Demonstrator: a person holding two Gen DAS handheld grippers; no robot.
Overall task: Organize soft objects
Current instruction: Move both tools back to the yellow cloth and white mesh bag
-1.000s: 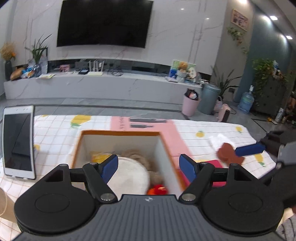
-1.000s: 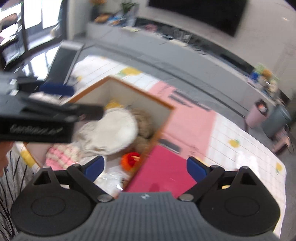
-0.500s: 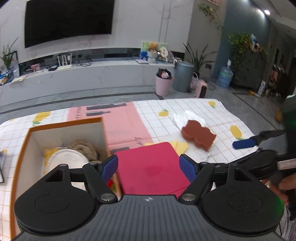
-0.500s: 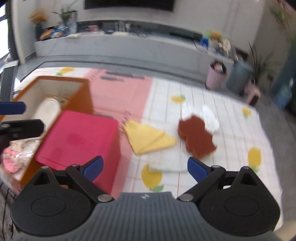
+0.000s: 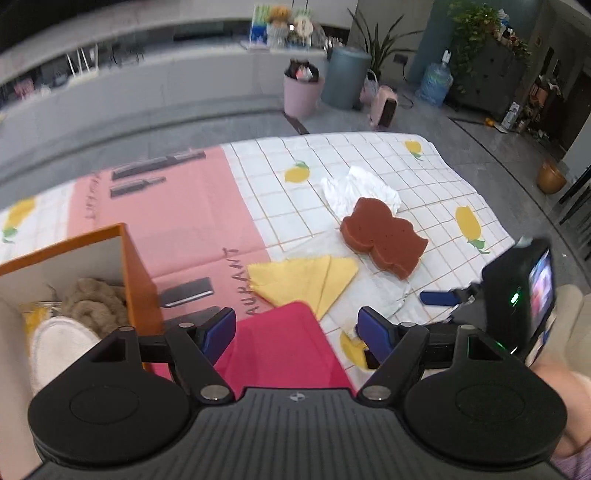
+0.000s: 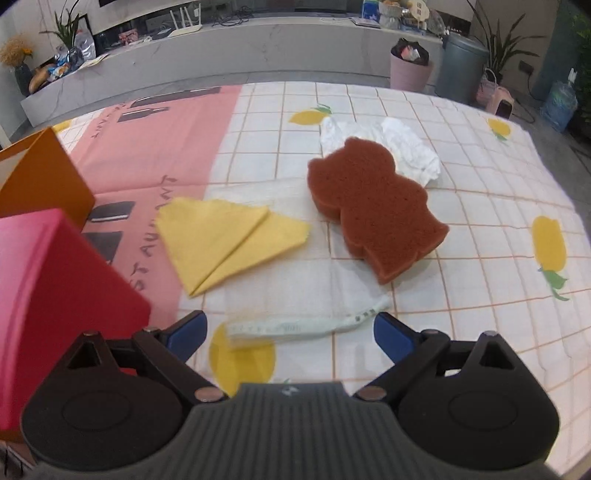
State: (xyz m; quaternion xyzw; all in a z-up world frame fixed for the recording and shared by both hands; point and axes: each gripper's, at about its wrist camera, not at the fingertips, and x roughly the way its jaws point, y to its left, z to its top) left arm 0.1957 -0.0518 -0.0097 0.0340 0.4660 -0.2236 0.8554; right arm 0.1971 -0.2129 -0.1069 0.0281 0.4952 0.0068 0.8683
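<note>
Even, soft indoor light; strong fisheye bending at edges, slight motion blur.

Floor [image 5: 221,122]: grey tiles are stretching away beyond the table, shining dully.
Long low console [image 6: 229,55]: pale marbled stone is running along the far wall, carrying clutter.
Bins: a pink bin [image 5: 303,92] and a grey lidded bin [image 5: 345,79] are standing side by side on the floor.
Plants: a leafy plant [image 5: 384,40] is rising behind the bins; another [image 6: 68,27] is sitting on the console's left end.
Water bottle [image 5: 436,83]: standing by a blue-grey wall.
Dark cabinet [image 5: 487,81]: standing at the right, greenery trailing over its top.
</note>
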